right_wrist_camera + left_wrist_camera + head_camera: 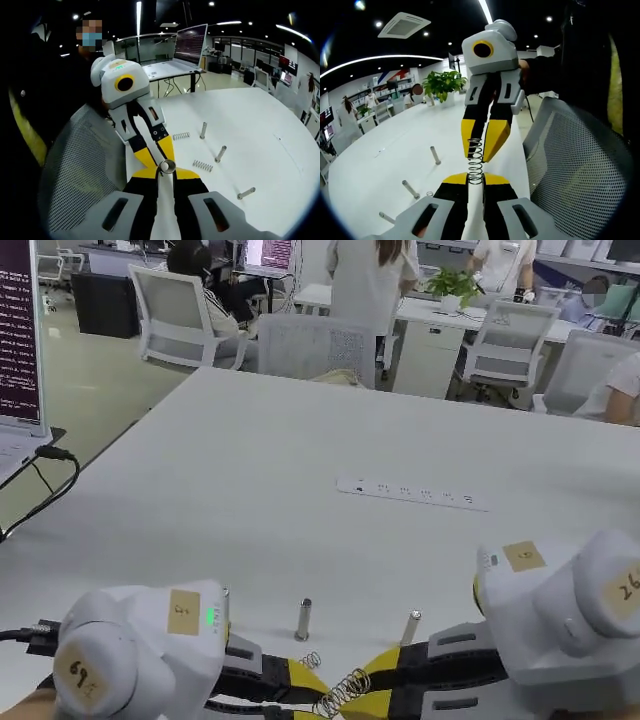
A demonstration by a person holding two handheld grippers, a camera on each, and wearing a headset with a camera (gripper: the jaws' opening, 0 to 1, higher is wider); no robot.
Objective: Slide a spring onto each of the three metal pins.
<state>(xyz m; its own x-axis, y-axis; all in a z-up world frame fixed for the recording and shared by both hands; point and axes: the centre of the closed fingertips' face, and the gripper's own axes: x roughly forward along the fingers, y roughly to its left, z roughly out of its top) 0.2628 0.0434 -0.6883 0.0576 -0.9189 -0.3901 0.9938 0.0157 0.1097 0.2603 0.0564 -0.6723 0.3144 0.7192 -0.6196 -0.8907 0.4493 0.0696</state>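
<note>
Left gripper (476,179) and right gripper (166,172) both clamp 1 spring (476,160), axis tip to tip; an upright pin (303,620) stands just above, lower centre of the head view.

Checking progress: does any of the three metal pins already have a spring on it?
No, all three pins are bare, and two springs lie loose on the table beside them.

White table (300,440); silver pins (303,620); silver spring (475,160); yellow-black left gripper (476,179)
</note>
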